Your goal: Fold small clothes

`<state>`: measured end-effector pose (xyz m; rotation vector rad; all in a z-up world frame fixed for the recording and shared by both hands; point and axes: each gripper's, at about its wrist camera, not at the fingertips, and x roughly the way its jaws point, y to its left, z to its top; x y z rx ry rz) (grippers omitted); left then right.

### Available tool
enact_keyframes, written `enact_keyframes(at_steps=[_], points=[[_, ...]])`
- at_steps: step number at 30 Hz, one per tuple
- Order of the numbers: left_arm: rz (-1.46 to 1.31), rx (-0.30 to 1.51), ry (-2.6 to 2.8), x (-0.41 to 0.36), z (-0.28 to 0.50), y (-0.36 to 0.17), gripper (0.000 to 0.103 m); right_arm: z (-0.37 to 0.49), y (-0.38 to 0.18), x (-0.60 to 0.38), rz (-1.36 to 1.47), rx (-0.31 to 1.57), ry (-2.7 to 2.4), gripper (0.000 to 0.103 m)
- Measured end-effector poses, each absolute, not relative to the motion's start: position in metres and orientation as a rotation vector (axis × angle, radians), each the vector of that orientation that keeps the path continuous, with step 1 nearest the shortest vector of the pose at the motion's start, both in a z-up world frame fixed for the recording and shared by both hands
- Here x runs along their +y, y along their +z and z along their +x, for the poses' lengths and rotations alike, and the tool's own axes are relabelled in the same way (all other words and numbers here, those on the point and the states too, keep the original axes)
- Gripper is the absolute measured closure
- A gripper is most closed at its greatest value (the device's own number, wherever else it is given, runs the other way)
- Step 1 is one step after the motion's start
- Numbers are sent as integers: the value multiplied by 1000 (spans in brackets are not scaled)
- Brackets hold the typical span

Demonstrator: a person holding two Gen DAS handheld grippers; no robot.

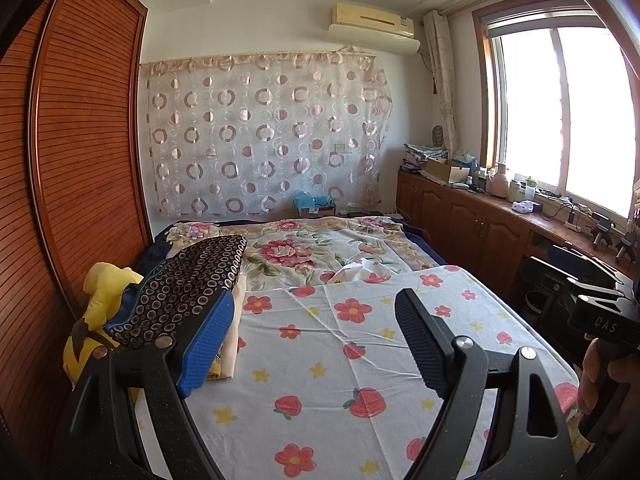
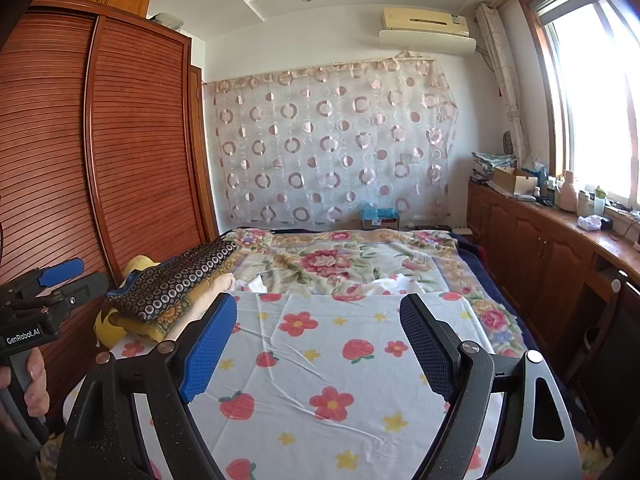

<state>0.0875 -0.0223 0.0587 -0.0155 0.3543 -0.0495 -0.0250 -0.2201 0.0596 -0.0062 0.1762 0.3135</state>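
A stack of folded clothes lies at the bed's left side, topped by a dark cloth with ring pattern (image 1: 188, 280) (image 2: 180, 276), with yellow and cream pieces beneath (image 2: 152, 326). A white sheet with red flowers and strawberries (image 1: 340, 344) (image 2: 332, 360) covers the near bed. My left gripper (image 1: 316, 340) is open and empty above the sheet, its left finger close to the stack. My right gripper (image 2: 320, 344) is open and empty above the sheet. The right gripper's body shows in the left wrist view (image 1: 600, 316); the left's in the right wrist view (image 2: 44, 296).
A floral blanket (image 1: 320, 252) covers the far bed. A yellow plush toy (image 1: 100, 304) lies beside the stack against the wooden wardrobe (image 1: 80, 160). A low wooden cabinet (image 1: 480, 216) with clutter runs along the right under the window. A patterned curtain (image 1: 264, 132) hangs on the far wall.
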Motion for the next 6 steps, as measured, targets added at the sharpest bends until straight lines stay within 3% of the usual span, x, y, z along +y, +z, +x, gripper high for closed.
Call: enact_keyframes(at_steps=[6], points=[[-14,354,-50,-22,87,58,20,-25,59,-221,-7,176,315,18]])
